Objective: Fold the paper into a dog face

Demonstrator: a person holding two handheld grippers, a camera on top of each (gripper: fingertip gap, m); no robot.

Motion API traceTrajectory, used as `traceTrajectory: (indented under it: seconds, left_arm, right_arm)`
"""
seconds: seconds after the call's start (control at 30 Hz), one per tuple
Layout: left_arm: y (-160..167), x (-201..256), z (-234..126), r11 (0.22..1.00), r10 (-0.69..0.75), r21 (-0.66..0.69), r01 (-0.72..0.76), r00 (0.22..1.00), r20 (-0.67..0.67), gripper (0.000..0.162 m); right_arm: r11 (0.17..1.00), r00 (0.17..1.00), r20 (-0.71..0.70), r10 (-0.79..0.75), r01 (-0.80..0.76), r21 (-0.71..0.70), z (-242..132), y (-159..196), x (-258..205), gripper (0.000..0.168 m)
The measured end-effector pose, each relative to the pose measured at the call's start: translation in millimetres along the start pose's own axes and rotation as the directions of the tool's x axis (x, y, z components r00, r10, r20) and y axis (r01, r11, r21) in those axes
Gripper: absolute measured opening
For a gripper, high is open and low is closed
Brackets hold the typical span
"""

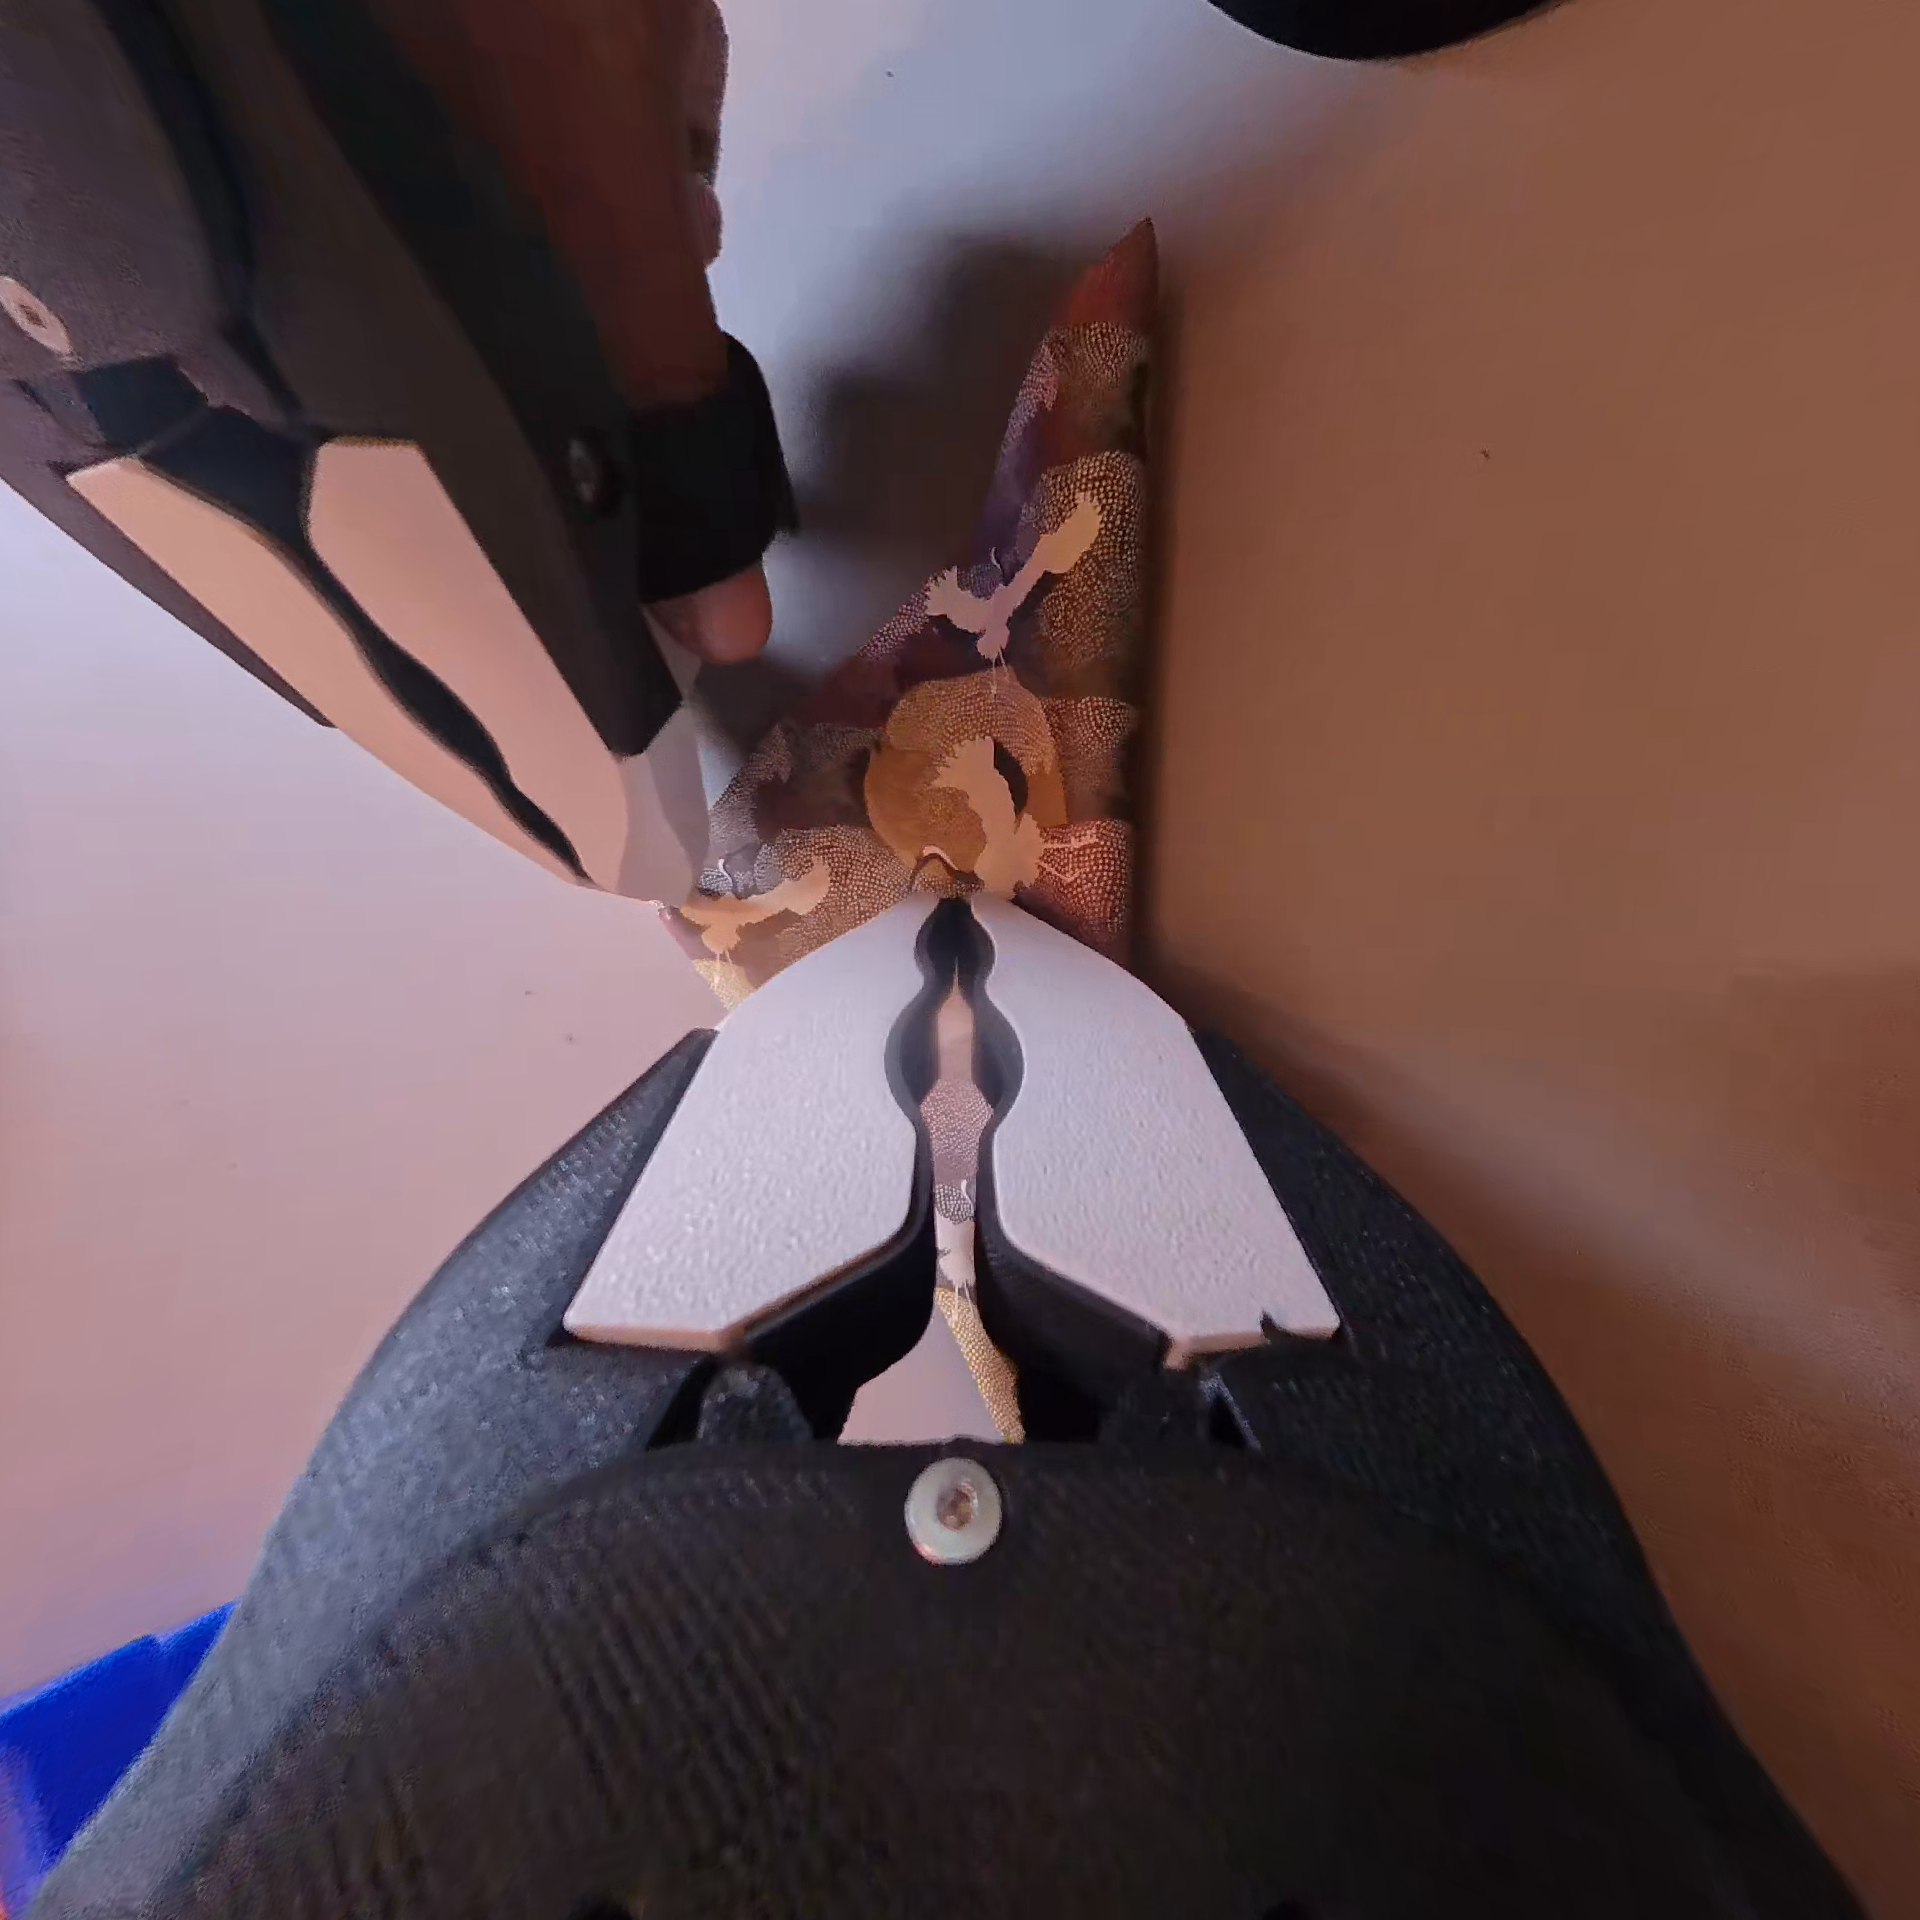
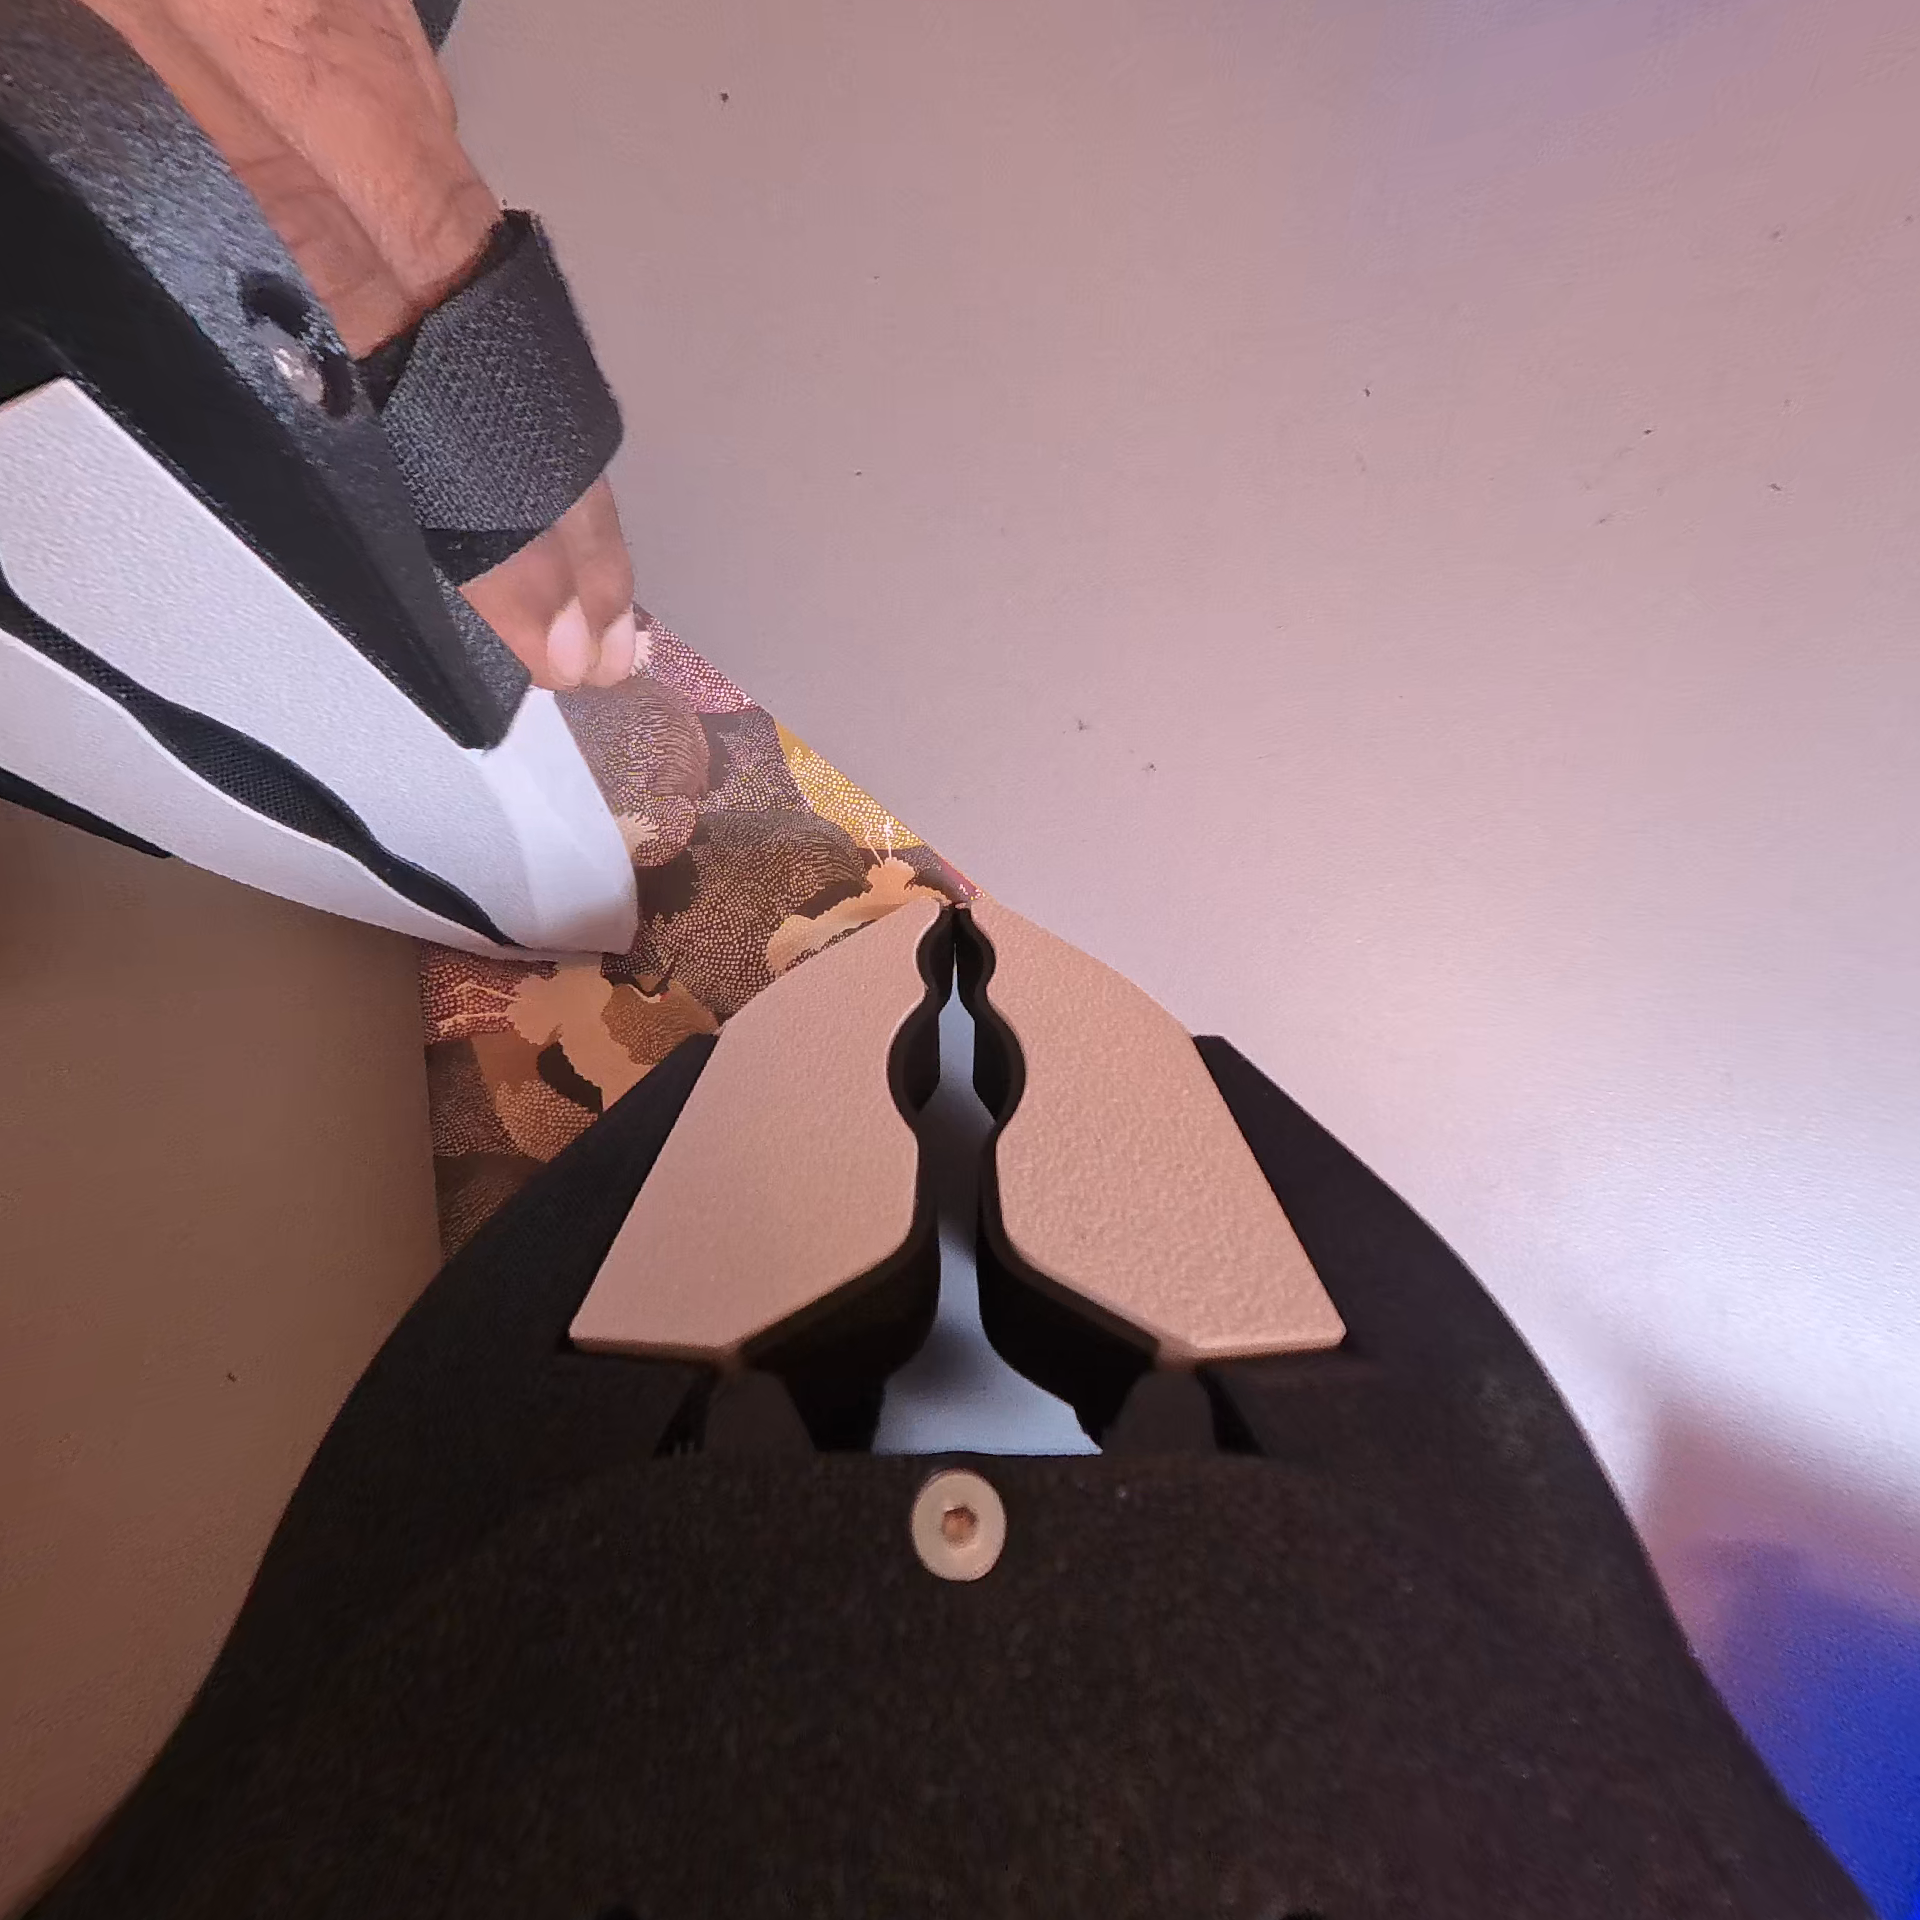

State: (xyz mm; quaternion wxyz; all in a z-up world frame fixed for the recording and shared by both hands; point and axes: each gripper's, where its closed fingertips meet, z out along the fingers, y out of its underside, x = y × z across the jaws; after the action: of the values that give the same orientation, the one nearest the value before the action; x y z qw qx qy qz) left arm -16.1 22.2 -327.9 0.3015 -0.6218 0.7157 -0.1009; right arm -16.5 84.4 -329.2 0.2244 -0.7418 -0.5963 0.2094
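We find the patterned origami paper point(image 1: 997, 748) lying on the pale tabletop point(image 1: 260, 1039), already folded to a long triangular shape with one point reaching away. A brown surface point(image 1: 1558, 727) borders the paper's straight edge in the left wrist view; we cannot tell whether it is a board, a wall or another sheet.

The left gripper point(image 1: 954, 914) has its fingers drawn together at the tips, directly over the paper. Patterned paper shows through the slot between its fingers, but that paper appears to lie beneath them; we cannot tell whether anything is pinched. The right gripper point(image 2: 954, 914) is likewise closed to the tips, resting at the paper's bright-edged border, with only plain tabletop visible through its slot. We judge both to be pressing, not holding.

Risks, in our judgement:
- The two tips sit close together on a small sheet. Uneven downward pressure from either could skid the paper across the smooth tabletop and spoil the alignment of the fold.
- Dragging a closed tip along the crease could tear or wrinkle the thin paper.
- The grippers could collide, being nearly in contact.

The left wrist view alone shows the paper's far point and full length. The right wrist view alone shows the gold-speckled edge against open tabletop and the left gripper's tip planted on the paper.
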Motion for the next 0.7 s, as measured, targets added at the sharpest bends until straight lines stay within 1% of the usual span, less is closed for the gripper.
traceTrajectory:
  seconds: [0.23,0.43,0.7]
  left_arm:
    - [0.8,4.9,-2.3,1.000,0.024,-0.003,-0.024,0.999,0.044,0.000]
    - [1.1,8.9,-4.1,1.000,0.015,0.006,-0.016,0.999,0.051,0.000]
    - [0.6,10.5,-4.5,0.999,0.046,-0.005,-0.045,0.995,0.084,0.000]
  right_arm:
    - [1.000,1.000,-0.010,-0.006,0.006,-0.002,0.0,0.1,-0.2,0.000]
    - [1.000,1.000,-0.013,-0.013,0.013,-0.001,0.1,0.1,-0.2,0.000]
    - [1.000,1.000,-0.010,-0.012,0.012,0.002,0.0,0.1,-0.2,0.000]
